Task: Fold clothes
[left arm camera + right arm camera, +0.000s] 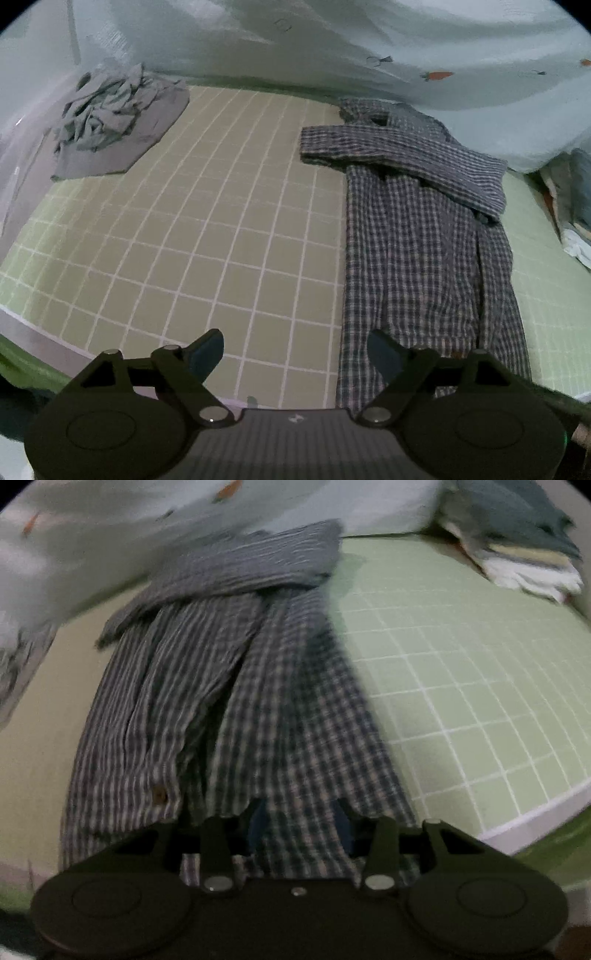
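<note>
So the plaid shirt [236, 701] lies as a long narrow strip on the green gridded mat [461, 686], its long axis running from the near edge straight away toward the far edge, with a sleeve [402, 162] folded across the top. The right gripper [299, 827] sits right over the near hem — its jaws are partly apart with hem cloth lying between and over the fingertips. The view is blurry there, so I can't tell whether they're actually pinching it.

The left gripper [291, 354] is spread wide and empty, mostly over bare mat, with the shirt's left edge just by its right finger [384, 354]. So the right hand is nearer. My guess: both grab the near hem and fold it away lengthwise. A crumpled grey garment [110, 122] sits at the far left corner, well apart.
</note>
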